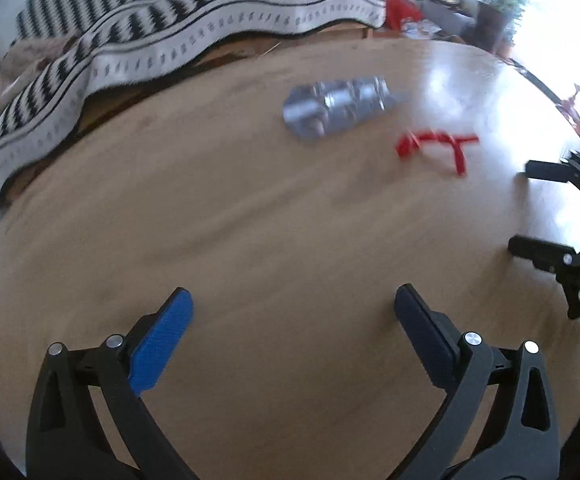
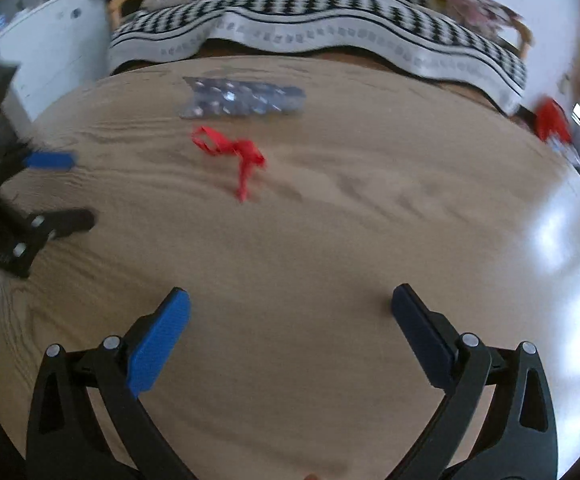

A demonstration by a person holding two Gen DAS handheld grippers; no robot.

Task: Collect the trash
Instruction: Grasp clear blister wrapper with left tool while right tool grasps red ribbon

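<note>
Two pieces of trash on the wooden worktop [image 1: 250, 240]: a silver foil blister pack [image 1: 336, 106], long axis running across both views, and a red ribbon [image 2: 232, 156] just on its near side, apart from it. Both lie ahead of the tools and well apart from them; left tool [image 1: 292, 320] and right tool [image 2: 290, 318] spread wide, holding nothing. By judgement, ribbon nearer the right tool. Motion blur hides pack detail; no bin visible.
</note>
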